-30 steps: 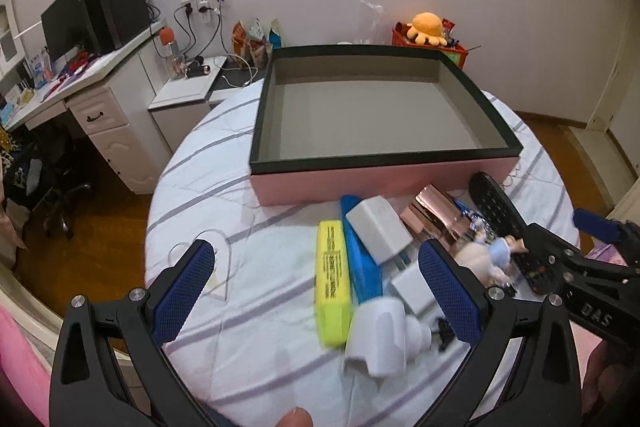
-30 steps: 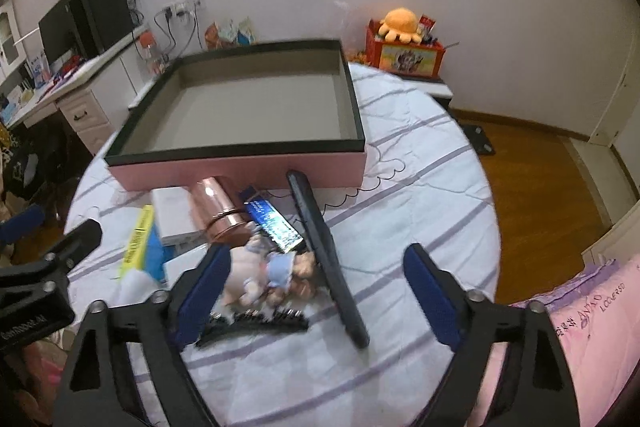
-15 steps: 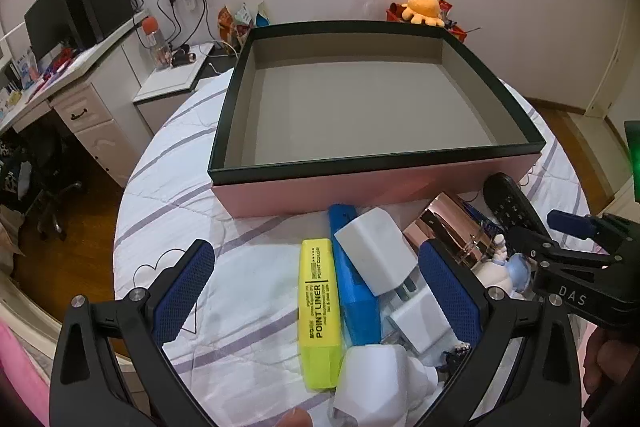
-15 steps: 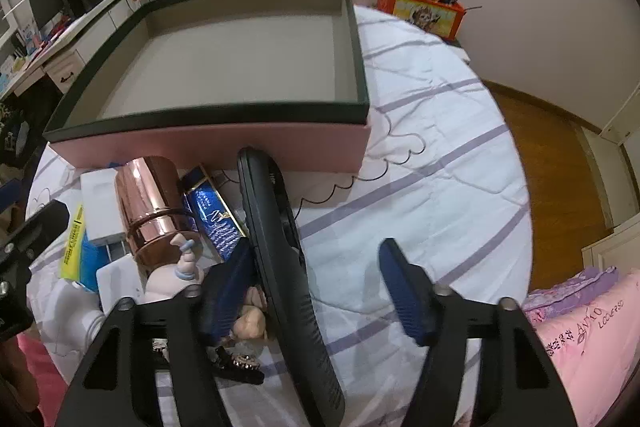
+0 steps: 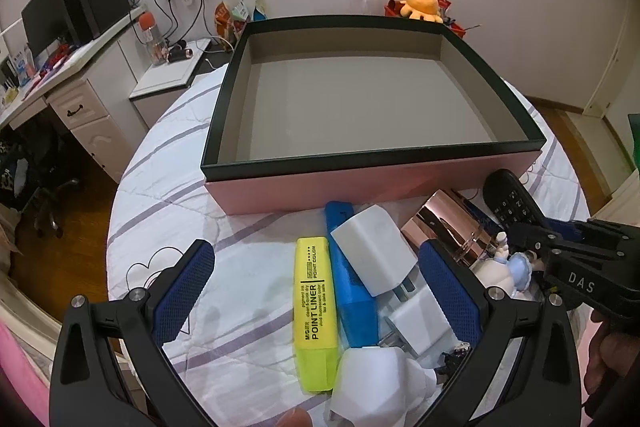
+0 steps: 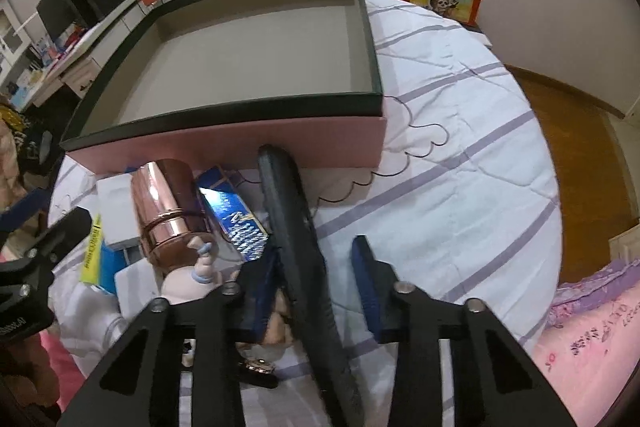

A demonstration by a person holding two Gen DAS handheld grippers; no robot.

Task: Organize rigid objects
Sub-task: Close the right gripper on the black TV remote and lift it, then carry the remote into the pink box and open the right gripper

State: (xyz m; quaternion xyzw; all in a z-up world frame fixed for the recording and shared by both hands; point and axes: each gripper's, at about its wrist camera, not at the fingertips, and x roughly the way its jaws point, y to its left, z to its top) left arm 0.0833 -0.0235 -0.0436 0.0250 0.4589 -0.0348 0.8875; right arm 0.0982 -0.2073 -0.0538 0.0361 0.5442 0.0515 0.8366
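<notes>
Your right claw (image 6: 316, 287) is closing with the remote (image 6: 296, 227) between its pads, low centre of the frame; the right pad is not yet touching. The remote is stiff, light and slick, so grip mid-body across its width. Your left claw (image 5: 320, 291) stands wide apart over the highlighter (image 5: 314, 311).

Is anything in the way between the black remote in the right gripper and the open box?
Nothing visible blocks it. The remote lies between the fingers of the right gripper, whose jaws are closing, its far end right at the pink wall of the box. It only has to clear that wall; the box looks empty.
</notes>
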